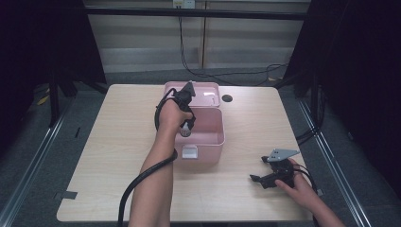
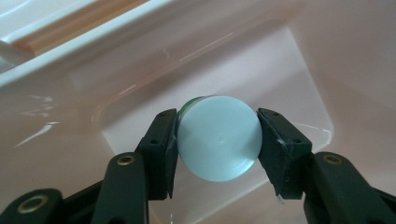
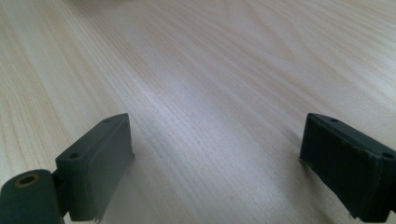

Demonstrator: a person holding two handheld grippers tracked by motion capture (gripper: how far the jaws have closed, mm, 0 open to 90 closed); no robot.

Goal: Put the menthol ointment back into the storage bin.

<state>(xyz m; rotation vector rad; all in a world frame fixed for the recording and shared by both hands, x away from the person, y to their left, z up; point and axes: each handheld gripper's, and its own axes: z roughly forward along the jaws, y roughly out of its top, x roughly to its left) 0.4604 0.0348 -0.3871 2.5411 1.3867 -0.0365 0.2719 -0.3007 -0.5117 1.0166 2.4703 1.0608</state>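
A pink box (image 1: 215, 142) with its lid swung back stands at the table's middle. My left gripper (image 1: 186, 130) points down into the box, shut on a small bottle (image 1: 186, 131). In the left gripper view the bottle's round white cap (image 2: 218, 137) with a green rim sits between the two pads, above the box's pink floor (image 2: 299, 79). My right gripper (image 1: 257, 176) rests low over the table at the front right, open. Its fingers (image 3: 100, 158) stand wide apart over bare wood in the right gripper view.
The light wooden table (image 1: 118, 142) has free room left and right of the box. A dark round hole (image 1: 227, 98) lies near the back edge. The box lid (image 1: 205, 92) lies open behind the box. Black cables trail from both grippers.
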